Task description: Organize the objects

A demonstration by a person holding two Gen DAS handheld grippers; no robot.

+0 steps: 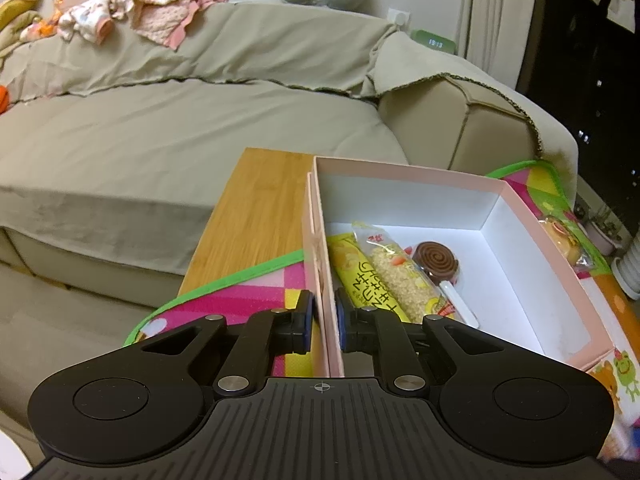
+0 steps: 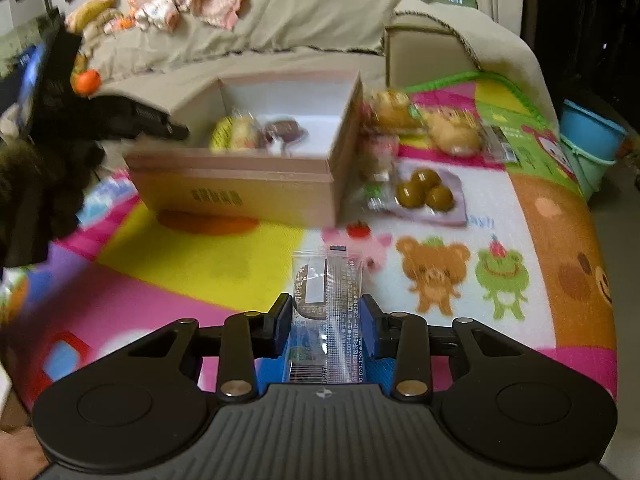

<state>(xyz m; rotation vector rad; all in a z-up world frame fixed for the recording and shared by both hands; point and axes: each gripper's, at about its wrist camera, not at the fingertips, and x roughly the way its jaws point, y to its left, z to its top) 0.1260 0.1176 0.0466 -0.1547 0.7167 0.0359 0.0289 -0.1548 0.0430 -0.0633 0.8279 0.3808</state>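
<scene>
Left tool: clamped on the pink box wall; hold steady.
Right tool: gripping the clear snack packet; lift over the rim.

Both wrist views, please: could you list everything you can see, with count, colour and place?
box: one, pink, white inside, on the mat
snack packs: two, yellow, in the box by its left wall
lollipop: one, brown spiral, in the box beside the packs
mat: one, multicoloured cartoon print, under everything
buns: two or so wrapped, golden, right of the box
brown balls: three in one pack, right of the box
sofa: one, beige, behind
clothes: heap, pink and white, on the sofa back
left gripper: black, shut on the box wall
right gripper: black, shut on a clear packet
</scene>
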